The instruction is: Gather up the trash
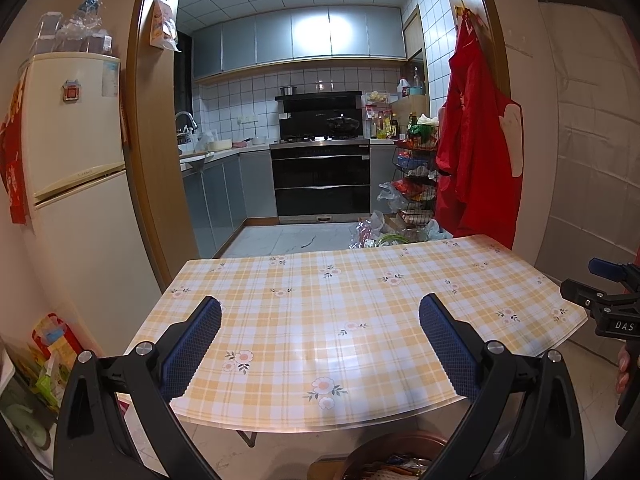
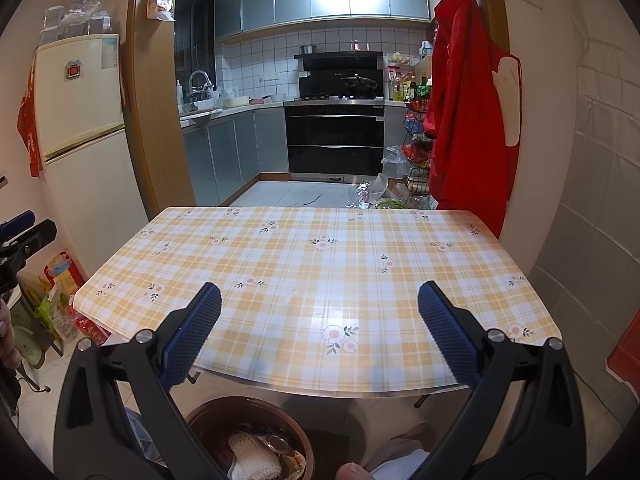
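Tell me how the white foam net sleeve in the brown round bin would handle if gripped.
The white foam net sleeve looks soft, so it would likely squash and flop. It probably weighs very little. Its open mesh should catch well on the textured pads, not slip.

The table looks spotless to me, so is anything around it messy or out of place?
The table itself shows nothing odd. Beyond its far edge, crumpled plastic bags and green vegetables lie loose on the kitchen floor by the wire rack. The brown bin below the near edge already holds trash. Both claws, left and right, are open and hold nothing.
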`<state>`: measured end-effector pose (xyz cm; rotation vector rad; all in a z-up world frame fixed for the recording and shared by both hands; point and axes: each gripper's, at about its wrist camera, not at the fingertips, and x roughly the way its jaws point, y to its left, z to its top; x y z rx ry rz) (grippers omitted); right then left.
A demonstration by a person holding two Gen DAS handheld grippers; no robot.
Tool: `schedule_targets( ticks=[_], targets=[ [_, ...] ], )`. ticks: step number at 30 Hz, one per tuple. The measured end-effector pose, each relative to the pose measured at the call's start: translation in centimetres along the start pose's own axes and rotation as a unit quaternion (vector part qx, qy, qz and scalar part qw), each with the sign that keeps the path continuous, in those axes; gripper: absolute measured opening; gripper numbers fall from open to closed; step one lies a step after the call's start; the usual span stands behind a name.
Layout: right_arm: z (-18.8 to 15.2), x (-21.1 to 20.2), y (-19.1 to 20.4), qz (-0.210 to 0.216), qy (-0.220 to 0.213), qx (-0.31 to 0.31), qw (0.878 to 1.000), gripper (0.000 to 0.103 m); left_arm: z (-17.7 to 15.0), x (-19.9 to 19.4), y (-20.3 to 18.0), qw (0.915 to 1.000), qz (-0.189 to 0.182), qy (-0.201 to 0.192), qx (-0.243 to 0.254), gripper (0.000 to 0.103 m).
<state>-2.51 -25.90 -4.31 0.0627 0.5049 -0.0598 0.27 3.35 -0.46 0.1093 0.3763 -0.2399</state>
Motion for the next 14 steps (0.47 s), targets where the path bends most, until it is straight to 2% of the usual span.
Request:
schedule_targets(
  ticks=[14],
  targets=[
    [-0.37, 0.16, 0.23, -0.001, 0.004, 0.002, 1.000, 0.097, -0.37, 0.23, -0.30, 1.0000, 0.000, 0.003, 0.001, 0.097]
  ],
)
